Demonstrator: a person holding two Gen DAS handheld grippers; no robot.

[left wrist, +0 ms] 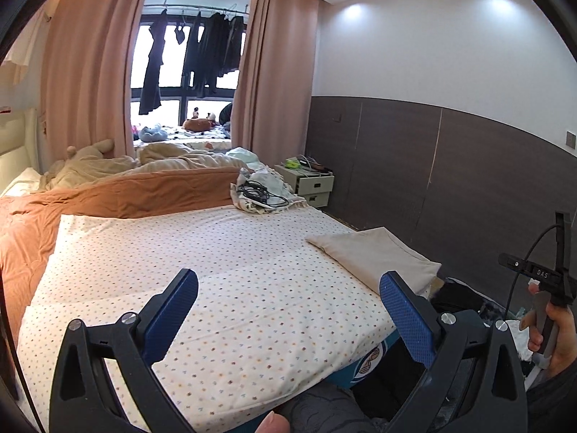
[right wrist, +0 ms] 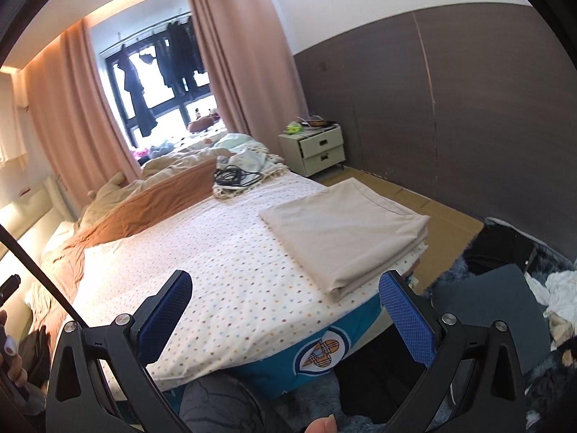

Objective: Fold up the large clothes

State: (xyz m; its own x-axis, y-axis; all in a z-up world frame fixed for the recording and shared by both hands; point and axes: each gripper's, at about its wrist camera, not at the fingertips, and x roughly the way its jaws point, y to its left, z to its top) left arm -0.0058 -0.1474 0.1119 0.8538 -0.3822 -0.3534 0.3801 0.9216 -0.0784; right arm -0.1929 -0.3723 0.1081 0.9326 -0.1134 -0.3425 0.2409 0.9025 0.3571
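Observation:
A beige cloth (right wrist: 346, 232), folded into a flat rectangle, lies on the near right corner of the bed; it also shows in the left wrist view (left wrist: 375, 252). The bed has a white dotted sheet (left wrist: 202, 252), also in the right wrist view (right wrist: 216, 263). My left gripper (left wrist: 288, 287) is open and empty, held above the sheet near the bed's foot. My right gripper (right wrist: 285, 287) is open and empty, above the bed's near edge, just short of the folded cloth. The right gripper's handle, held in a hand, shows at the right edge of the left wrist view (left wrist: 551, 288).
An orange quilt (left wrist: 119, 195) and rumpled bedding lie at the far side of the bed. A black cable (right wrist: 234, 176) rests on a small cloth. A bedside drawer unit (right wrist: 317, 149) stands by the brown wall. Dark bags and white clothes (right wrist: 559, 292) lie on the floor at the right.

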